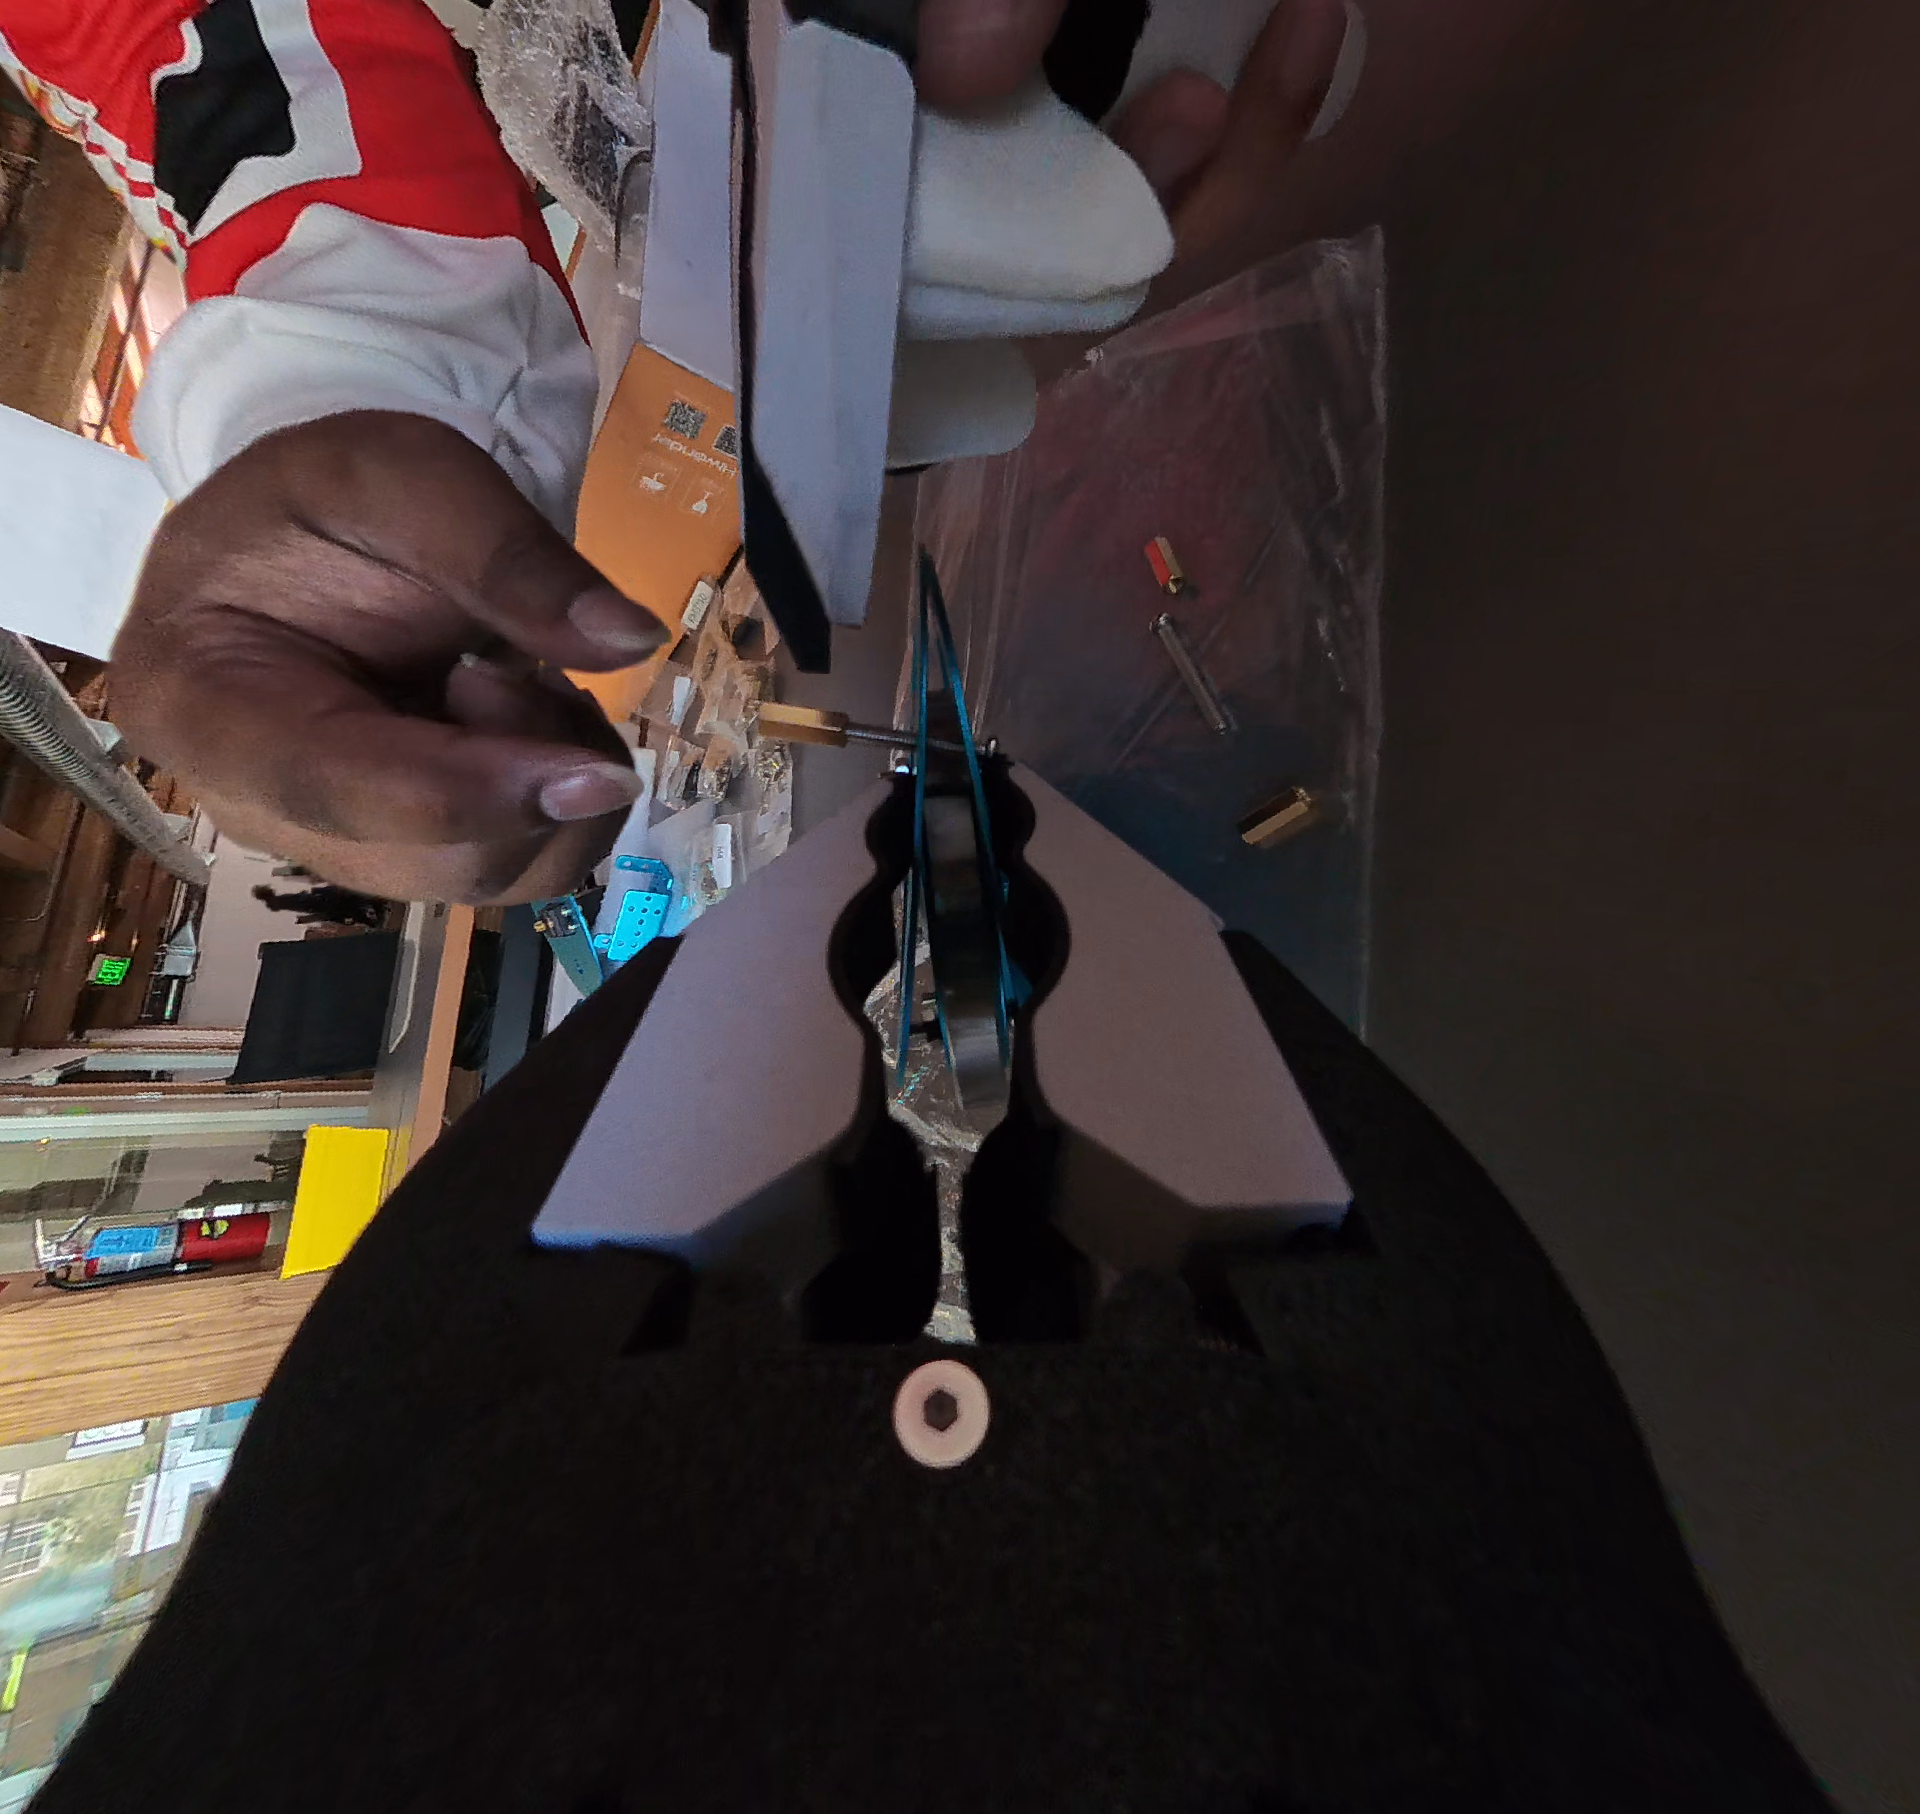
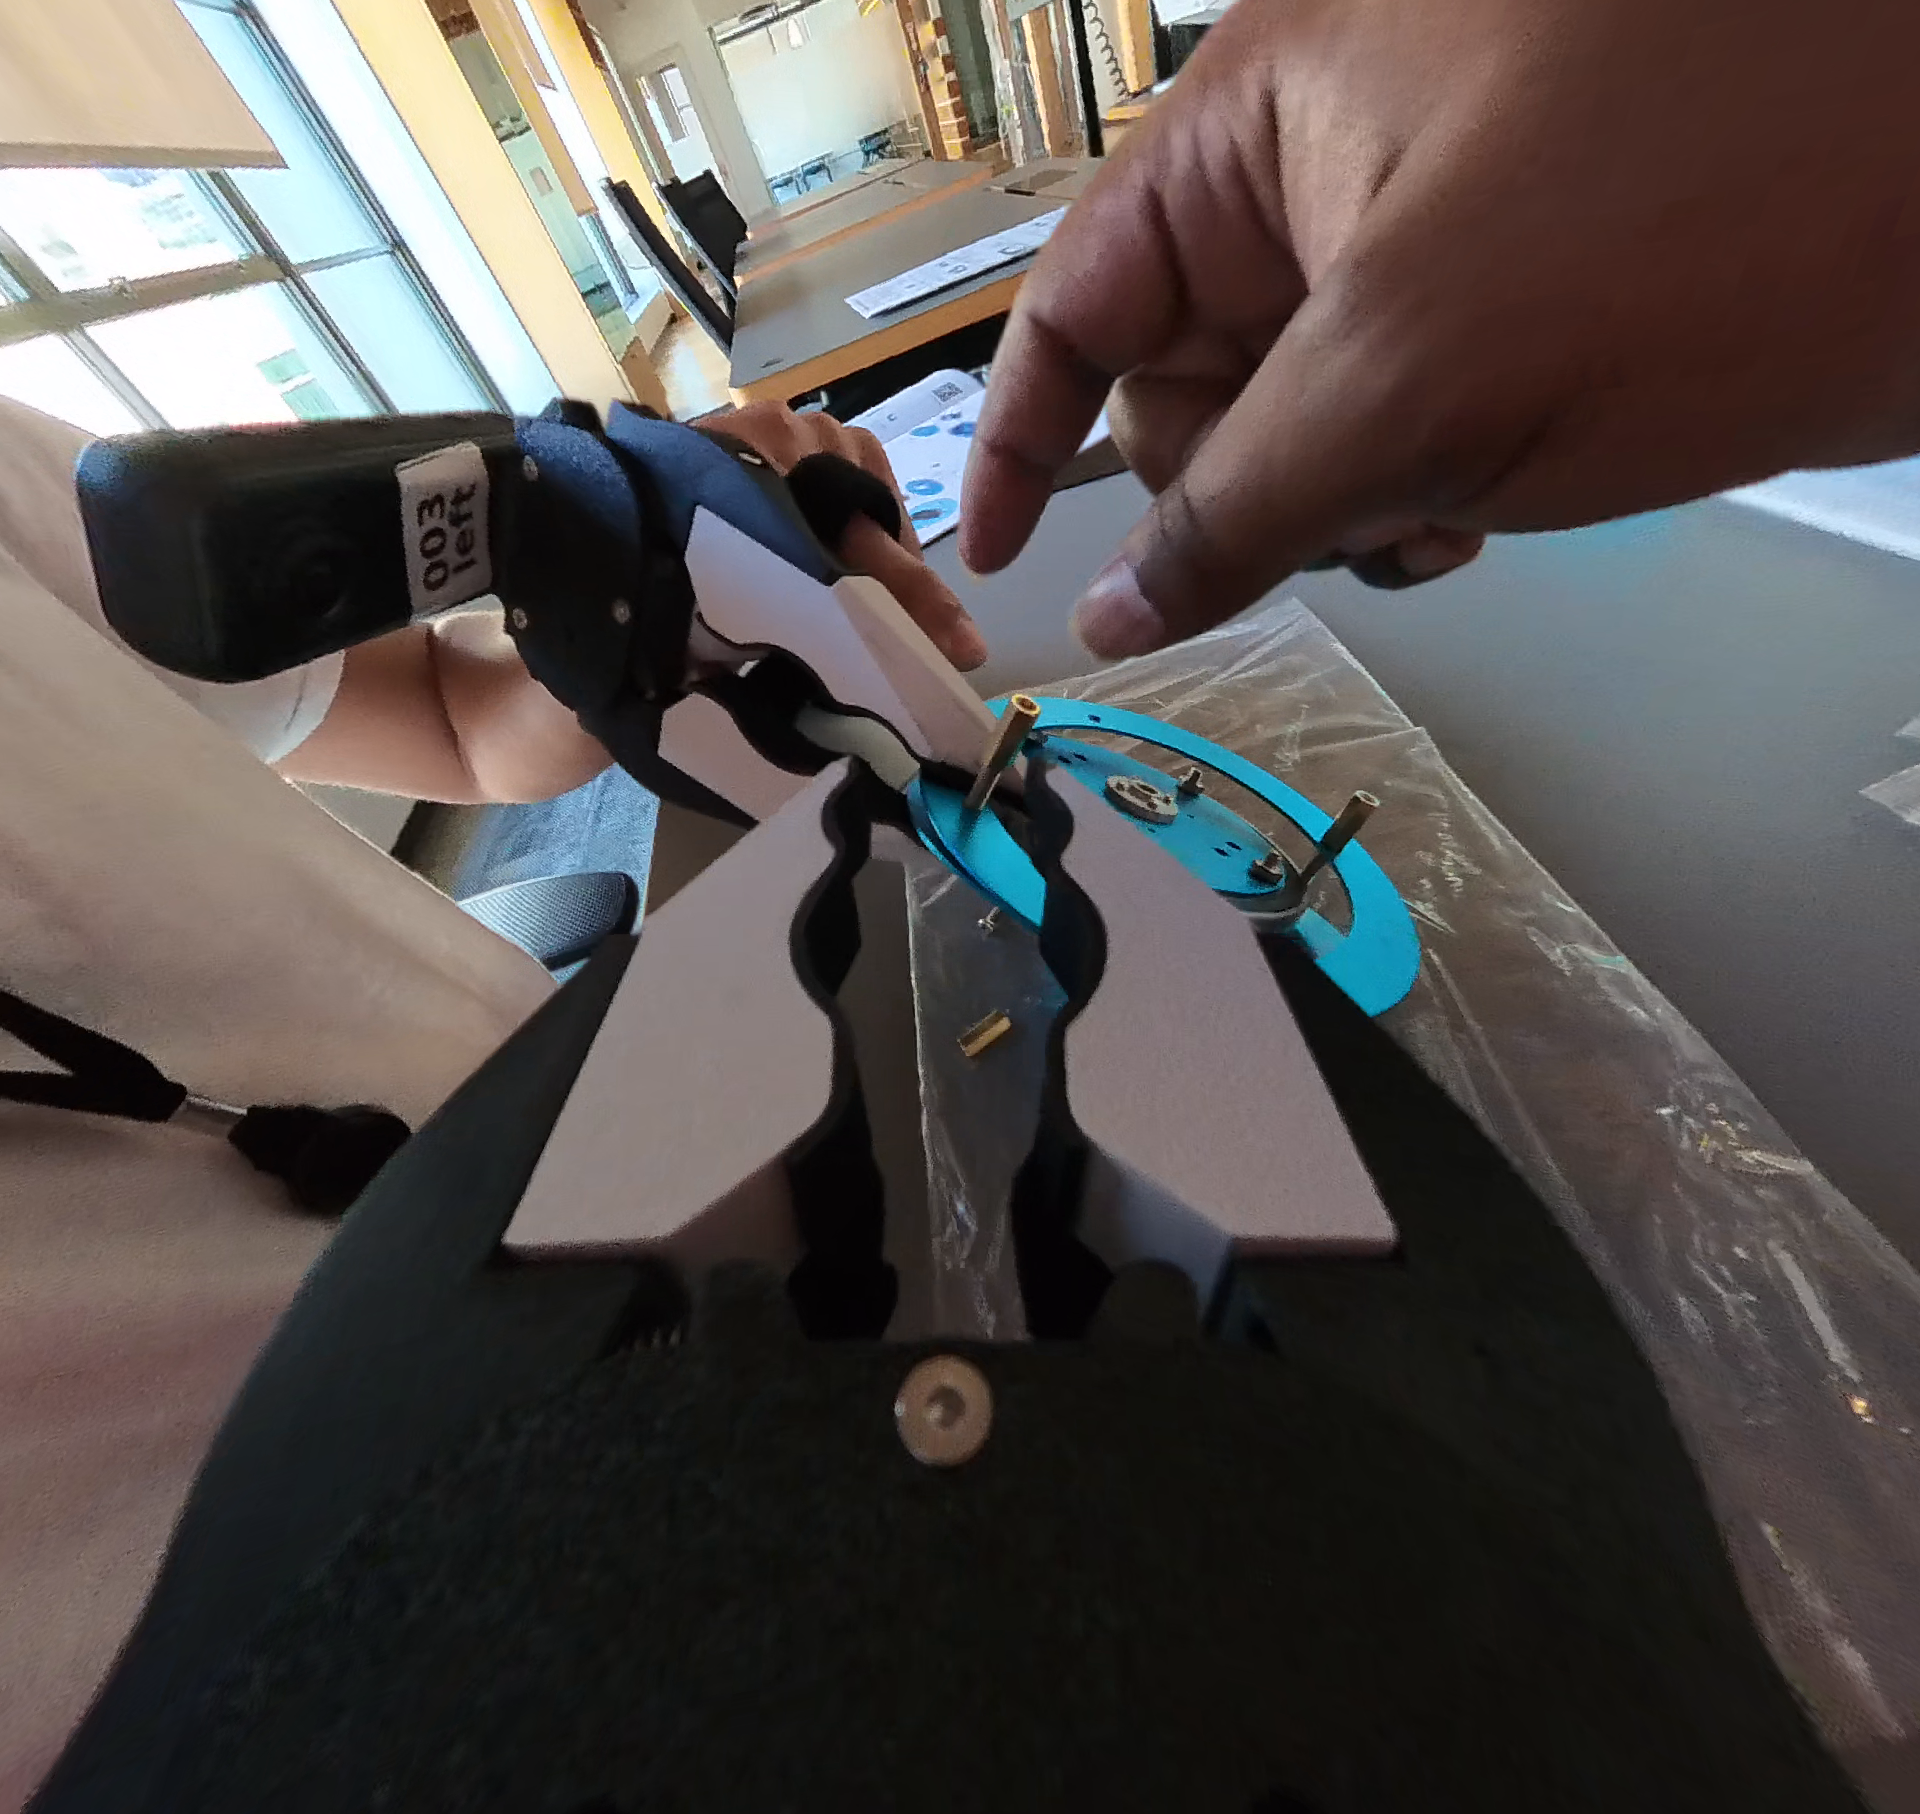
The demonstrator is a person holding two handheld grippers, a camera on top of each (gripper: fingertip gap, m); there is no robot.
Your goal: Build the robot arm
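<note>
1. Left wrist view: a bare hand pinches a brass standoff, its screw passing through the blue plate.
2. The left gripper clamps that thin anodised plate edge-on, steadying it.
3. Right wrist view: the right gripper sits parted around the plate's rim over crinkled plastic bag.

— What lies on the dark table?
— A crinkled clear plastic sheet, spread flat. Beyond it stands an orange box with a bubble-wrap bag just beside it, and near them a small blue perforated bracket.
— And farther off?
— Tall windows along one side; black chairs at a long table bearing a printed sheet; a red fire extinguisher beside a yellow panel.
</note>
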